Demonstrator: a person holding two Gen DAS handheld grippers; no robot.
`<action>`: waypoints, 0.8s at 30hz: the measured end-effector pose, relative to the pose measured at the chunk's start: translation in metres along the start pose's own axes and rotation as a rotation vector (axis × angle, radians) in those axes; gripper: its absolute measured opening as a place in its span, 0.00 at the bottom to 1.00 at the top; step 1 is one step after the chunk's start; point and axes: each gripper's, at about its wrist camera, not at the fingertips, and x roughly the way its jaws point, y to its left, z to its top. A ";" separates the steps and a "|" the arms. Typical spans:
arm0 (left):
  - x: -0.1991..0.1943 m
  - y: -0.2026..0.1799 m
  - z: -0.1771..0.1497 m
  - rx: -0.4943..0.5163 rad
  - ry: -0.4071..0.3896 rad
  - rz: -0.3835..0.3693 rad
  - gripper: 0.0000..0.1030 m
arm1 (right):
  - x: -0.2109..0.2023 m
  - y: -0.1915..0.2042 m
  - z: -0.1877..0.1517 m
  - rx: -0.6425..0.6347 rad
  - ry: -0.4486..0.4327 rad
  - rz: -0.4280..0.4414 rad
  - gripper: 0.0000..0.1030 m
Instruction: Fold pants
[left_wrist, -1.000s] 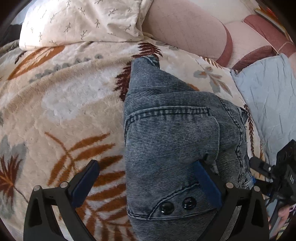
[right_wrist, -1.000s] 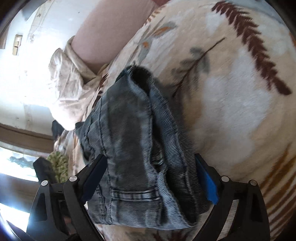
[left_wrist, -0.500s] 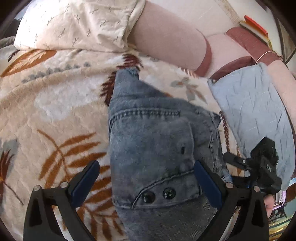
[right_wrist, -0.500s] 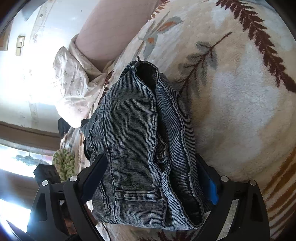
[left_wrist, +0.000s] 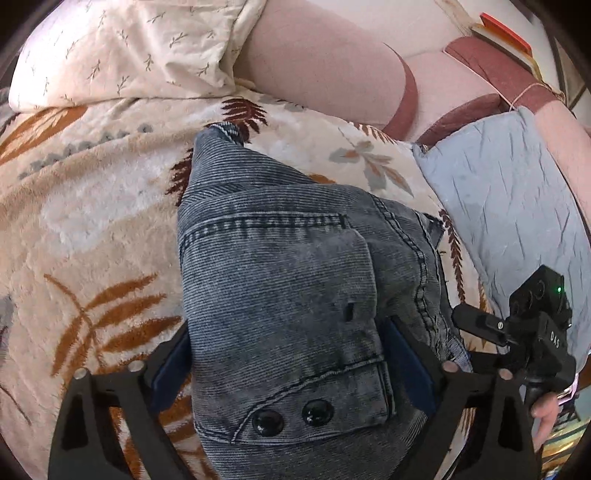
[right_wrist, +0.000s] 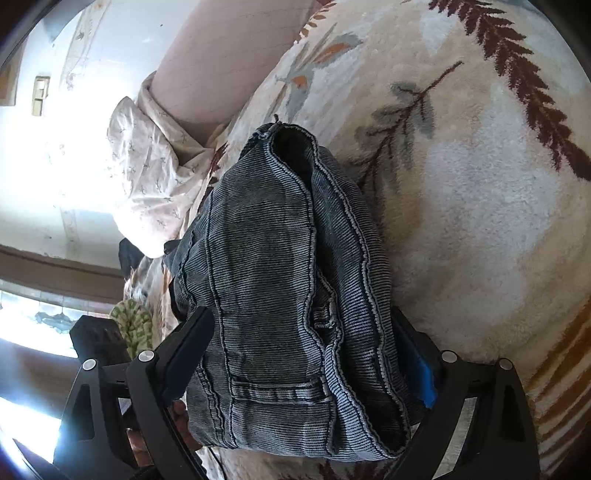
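The left tongs have just been narrowing around the folded pants, pads beside the cloth, not clearly pressing. The bundle lies on the leaf-patterned blanket. The right tongs straddle it wide; a lift looks next.

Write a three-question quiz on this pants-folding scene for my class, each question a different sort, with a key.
1. True or false: the jeans lie on a leaf-patterned blanket.
2. How many dark buttons show on the jeans' flap?
3. In the left wrist view, the light blue cushion is: A) under the jeans, B) beside them, C) on top of them.
Key: 1 true; 2 two; 3 B.
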 end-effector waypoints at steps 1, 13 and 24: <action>-0.001 0.000 -0.001 0.007 -0.001 0.008 0.87 | 0.001 0.001 -0.001 -0.005 0.001 0.001 0.90; -0.019 -0.021 -0.008 0.136 -0.070 0.106 0.56 | 0.007 0.015 -0.008 -0.082 -0.001 -0.103 0.51; -0.047 -0.016 -0.009 0.159 -0.144 0.151 0.41 | 0.007 0.038 -0.015 -0.154 -0.046 -0.068 0.28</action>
